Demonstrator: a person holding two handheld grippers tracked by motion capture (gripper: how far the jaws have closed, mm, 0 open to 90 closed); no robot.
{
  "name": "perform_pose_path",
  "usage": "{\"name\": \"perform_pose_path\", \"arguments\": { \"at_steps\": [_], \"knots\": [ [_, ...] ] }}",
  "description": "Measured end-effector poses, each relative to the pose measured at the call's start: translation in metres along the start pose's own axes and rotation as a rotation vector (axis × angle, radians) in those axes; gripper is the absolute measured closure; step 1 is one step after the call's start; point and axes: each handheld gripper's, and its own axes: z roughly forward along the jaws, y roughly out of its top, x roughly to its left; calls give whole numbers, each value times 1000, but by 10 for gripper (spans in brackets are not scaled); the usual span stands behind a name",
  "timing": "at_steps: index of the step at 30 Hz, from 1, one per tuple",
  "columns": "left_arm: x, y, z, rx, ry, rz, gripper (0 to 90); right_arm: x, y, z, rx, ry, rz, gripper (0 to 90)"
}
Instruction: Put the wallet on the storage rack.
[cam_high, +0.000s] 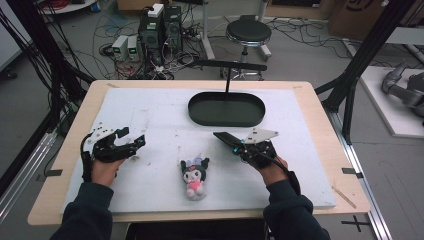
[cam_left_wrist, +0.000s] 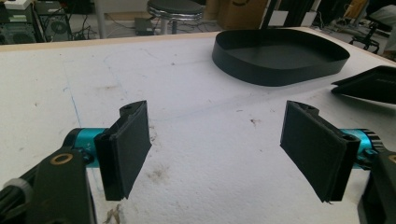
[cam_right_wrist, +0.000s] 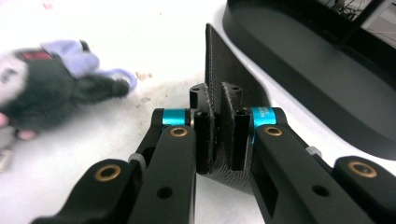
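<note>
A small plush doll (cam_high: 194, 175) with dark hair and a pink body lies face up near the table's front middle; it appears blurred in the right gripper view (cam_right_wrist: 42, 88). My right gripper (cam_high: 237, 145) (cam_right_wrist: 219, 109) is shut on a flat black textured piece (cam_high: 222, 136) (cam_right_wrist: 226, 70), which sticks out toward the black oval tray (cam_high: 226, 122). The same piece shows at the right edge of the left gripper view (cam_left_wrist: 369, 84). My left gripper (cam_high: 131, 138) (cam_left_wrist: 217, 144) hovers open over bare white board at the left, with nothing between its pads.
The black oval tray (cam_left_wrist: 280, 77) (cam_right_wrist: 327, 88) sits at the back middle of the white foam board (cam_high: 150, 115). A black stand's bar (cam_high: 235, 65) rises behind it. A stool (cam_high: 248, 32), computers and cables are on the floor beyond the table.
</note>
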Motion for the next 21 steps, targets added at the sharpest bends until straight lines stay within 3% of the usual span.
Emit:
{"name": "perform_pose_path", "arguments": {
  "at_steps": [7, 8, 9, 10, 11, 12, 16, 21],
  "knots": [
    [0, 0, 0, -3, 0, -1, 240, -12, -1, -21, -43, 22, 75, 855],
    [0, 0, 0, -4, -1, -1, 240, -19, -4, -26, -50, 23, 112, 855],
    [0, 0, 0, -3, -1, 0, 240, -19, -4, -26, -50, 23, 112, 855],
    [0, 0, 0, -2, -1, -1, 239, -27, -8, -30, -50, 17, 162, 855],
    [0, 0, 0, -1, -1, -1, 239, -27, -8, -30, -50, 17, 162, 855],
    [0, 0, 0, -1, -2, -1, 239, -35, -12, -33, -40, -2, 208, 855],
    [0, 0, 0, -2, -1, -2, 239, -50, -23, -39, -47, -32, 280, 856],
    [0, 0, 0, 0, -3, 0, 239, -57, -28, -41, -66, -47, 305, 855]
  ]
}}
